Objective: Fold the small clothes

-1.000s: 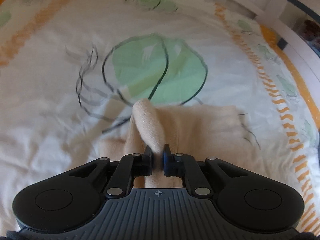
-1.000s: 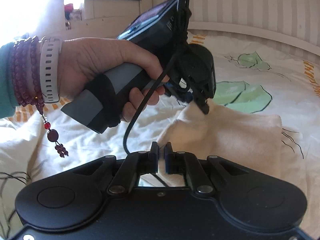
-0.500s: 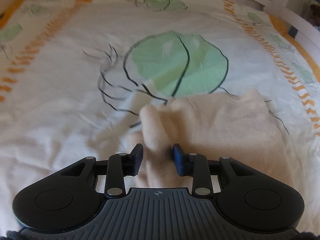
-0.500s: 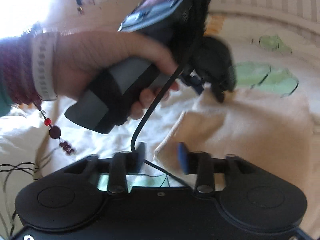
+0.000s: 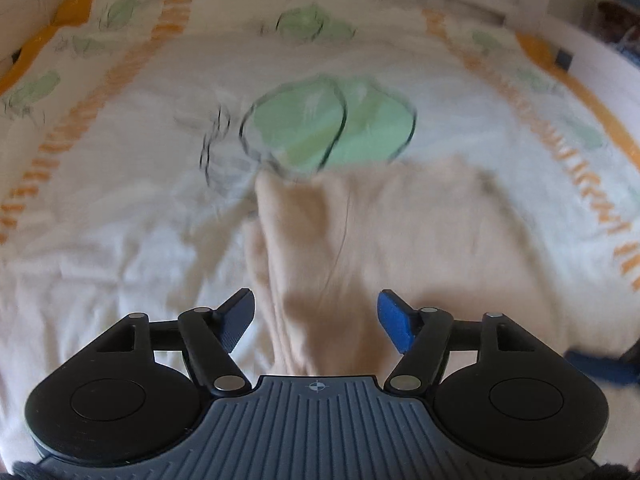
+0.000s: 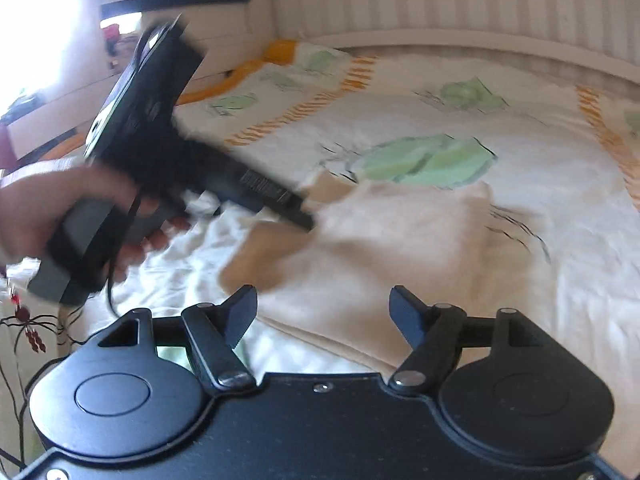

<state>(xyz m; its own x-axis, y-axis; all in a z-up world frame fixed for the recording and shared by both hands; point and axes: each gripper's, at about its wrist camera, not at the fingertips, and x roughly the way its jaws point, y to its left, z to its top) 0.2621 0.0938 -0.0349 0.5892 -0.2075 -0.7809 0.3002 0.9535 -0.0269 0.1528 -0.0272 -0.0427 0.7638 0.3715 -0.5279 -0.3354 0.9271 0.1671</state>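
Both sets of jaws wide open, gripping nothing. Left gripper (image 5: 316,320) right over the near-left edge of the cream garment (image 5: 400,240), raised fold running near-to-far dead ahead between its jaws. Right gripper (image 6: 323,312) just off the near edge, so about equally close. Garment flat-ish on the bed (image 5: 120,220), long axis left-right. Green leaf print (image 5: 328,124) beyond.

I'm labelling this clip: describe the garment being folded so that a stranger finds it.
Start at the white bedsheet and find its largest green leaf print. Just below it lies the cream garment, plain, soft and unprinted, unlike the patterned sheet.
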